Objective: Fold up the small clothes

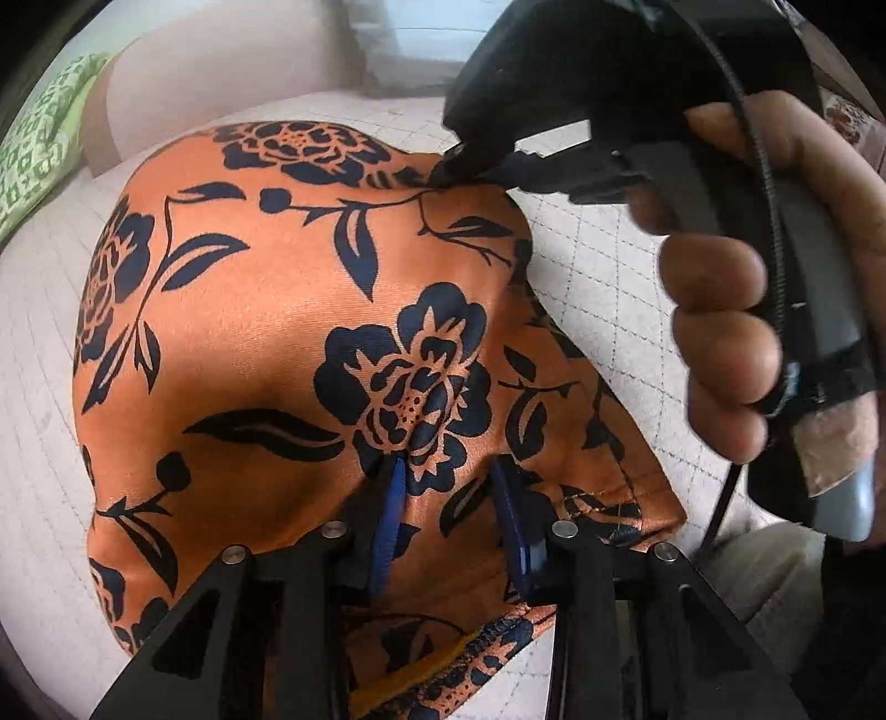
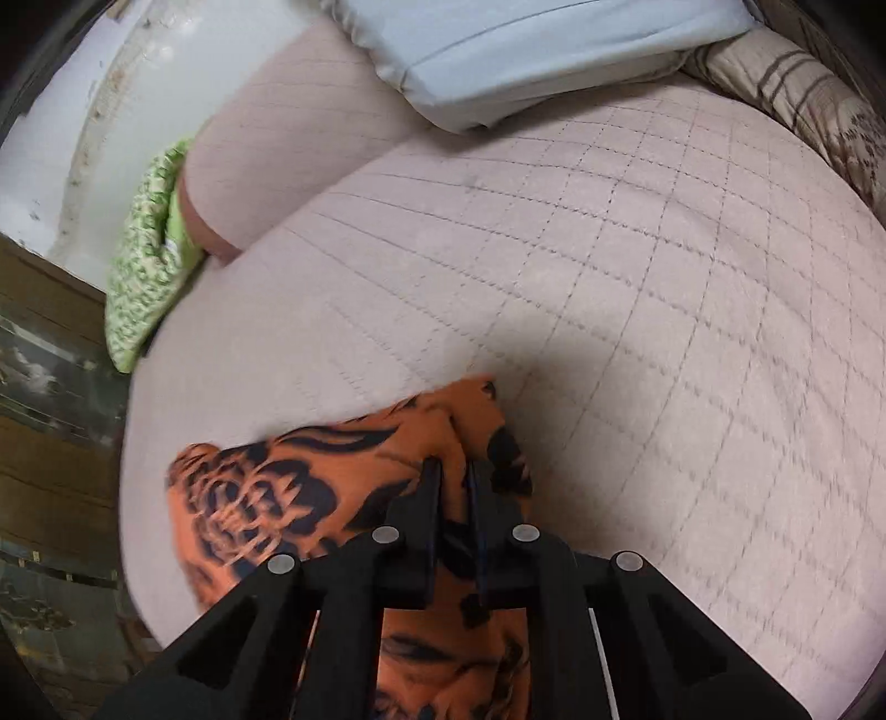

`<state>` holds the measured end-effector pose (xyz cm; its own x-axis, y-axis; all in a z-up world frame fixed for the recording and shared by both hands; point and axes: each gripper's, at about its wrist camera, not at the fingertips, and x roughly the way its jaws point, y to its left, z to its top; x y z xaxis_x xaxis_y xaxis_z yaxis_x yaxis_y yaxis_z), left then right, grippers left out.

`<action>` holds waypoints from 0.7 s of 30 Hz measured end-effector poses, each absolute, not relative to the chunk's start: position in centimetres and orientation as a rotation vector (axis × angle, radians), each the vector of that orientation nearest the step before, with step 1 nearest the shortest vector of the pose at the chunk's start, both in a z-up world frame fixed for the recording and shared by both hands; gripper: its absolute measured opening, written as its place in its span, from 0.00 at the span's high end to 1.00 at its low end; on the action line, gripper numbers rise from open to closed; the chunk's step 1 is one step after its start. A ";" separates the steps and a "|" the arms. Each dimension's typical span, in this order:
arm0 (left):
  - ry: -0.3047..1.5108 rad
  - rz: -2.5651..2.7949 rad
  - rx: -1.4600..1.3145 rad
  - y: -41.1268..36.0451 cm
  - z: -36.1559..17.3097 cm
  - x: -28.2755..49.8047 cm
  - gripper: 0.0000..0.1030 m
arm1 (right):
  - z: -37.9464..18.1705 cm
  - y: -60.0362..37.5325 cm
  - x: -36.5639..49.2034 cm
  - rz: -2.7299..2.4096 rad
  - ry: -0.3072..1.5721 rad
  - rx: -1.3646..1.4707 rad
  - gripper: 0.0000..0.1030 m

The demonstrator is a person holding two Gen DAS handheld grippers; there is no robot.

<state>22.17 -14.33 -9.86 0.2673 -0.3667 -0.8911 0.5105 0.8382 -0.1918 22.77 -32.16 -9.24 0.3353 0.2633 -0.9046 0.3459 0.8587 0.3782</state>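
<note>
An orange satin garment (image 1: 266, 310) with dark navy flowers is held up over the quilted pink bed cover (image 1: 603, 266). My left gripper (image 1: 448, 471) is shut on a pinch of the garment near its hem, the blue pads pressing the cloth between them. My right gripper (image 1: 443, 171) shows in the left wrist view, held by a hand (image 1: 720, 310), shut on the garment's far corner. In the right wrist view my right gripper (image 2: 455, 471) grips the orange garment (image 2: 277, 493) between nearly closed fingers, above the bed cover (image 2: 637, 310).
A green patterned cloth (image 2: 149, 266) lies at the bed's left edge, also in the left wrist view (image 1: 39, 149). A pale blue pillow (image 2: 526, 50) and a beige patterned pillow (image 2: 803, 105) lie at the back. A wooden cabinet (image 2: 50, 387) stands left of the bed.
</note>
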 end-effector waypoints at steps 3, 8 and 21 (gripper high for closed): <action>1.177 -0.666 0.032 -12.0 -7.6 21.4 0.69 | -7.7 -32.1 22.0 -0.025 1.217 0.597 0.82; 1.043 -0.588 -0.098 -4.3 -4.5 18.4 0.44 | -1.4 -32.5 15.4 0.075 1.054 0.609 0.32; 1.243 -0.501 -0.308 -0.2 -12.1 19.6 0.42 | -4.6 -29.9 6.6 -0.226 1.269 0.490 0.95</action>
